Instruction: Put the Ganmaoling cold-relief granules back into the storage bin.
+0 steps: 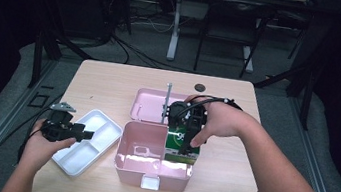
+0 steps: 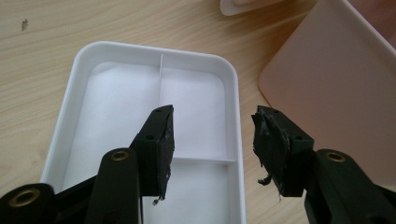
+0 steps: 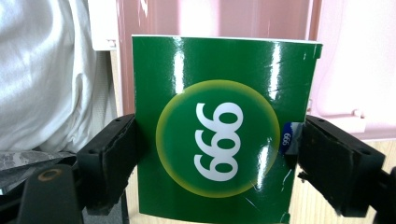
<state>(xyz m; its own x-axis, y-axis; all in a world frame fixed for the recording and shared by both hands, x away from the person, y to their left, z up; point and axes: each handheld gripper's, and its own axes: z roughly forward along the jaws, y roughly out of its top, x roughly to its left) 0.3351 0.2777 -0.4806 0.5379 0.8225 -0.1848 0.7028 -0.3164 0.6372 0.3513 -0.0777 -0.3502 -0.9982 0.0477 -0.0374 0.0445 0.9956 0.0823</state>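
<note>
A pink box point(image 1: 152, 172) stands open at the table's middle, its lid point(image 1: 147, 104) lying flat behind it. My right gripper point(image 1: 185, 147) points down into the box's right side, shut on a glossy green carton point(image 1: 182, 149). In the right gripper view the carton point(image 3: 219, 130) shows a yellow-green disc with white digits, and a jaw presses on each of its side edges, with pink box wall point(image 3: 233, 18) behind. My left gripper point(image 1: 88, 135) stands open and holds nothing above a white divided tray point(image 1: 79, 160). In the left gripper view the tray point(image 2: 116, 93) lies below the gripper point(image 2: 212, 135).
A thin grey rod point(image 1: 166, 103) stands upright at the box's back edge. A small dark disc point(image 1: 200, 87) lies near the table's far edge. The box has a white latch point(image 1: 150, 182) at its front. Table legs and cables stand on the floor beyond.
</note>
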